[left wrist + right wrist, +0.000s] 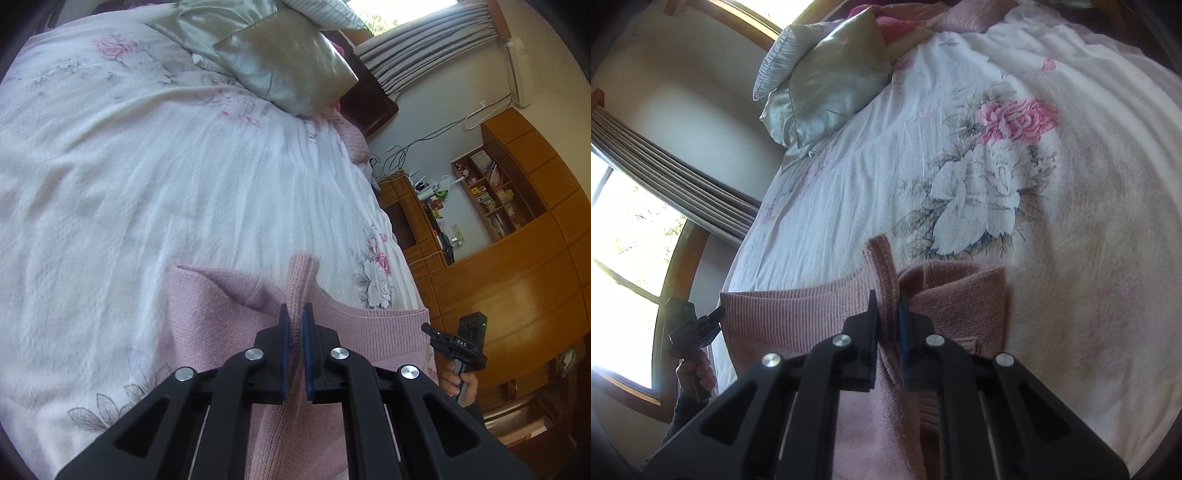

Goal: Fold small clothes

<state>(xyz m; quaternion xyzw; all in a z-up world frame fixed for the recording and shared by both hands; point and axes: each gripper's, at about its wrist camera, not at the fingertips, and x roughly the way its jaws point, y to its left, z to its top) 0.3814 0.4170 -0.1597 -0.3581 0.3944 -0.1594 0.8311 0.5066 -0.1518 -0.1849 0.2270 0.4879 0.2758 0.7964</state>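
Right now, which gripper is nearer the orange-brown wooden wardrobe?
Right. The right gripper is on the wardrobe's side; the left gripper, clamping the pink knit sweater, sits farther away.

Beyond the pink knit garment (229,314) the floral bedspread (147,166) lies open up to the pillows (288,62).

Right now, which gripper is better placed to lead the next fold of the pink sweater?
Neither clearly. The left gripper and the right gripper each pinch a bunched edge of the pink sweater above the bed cover. Probably both move together.
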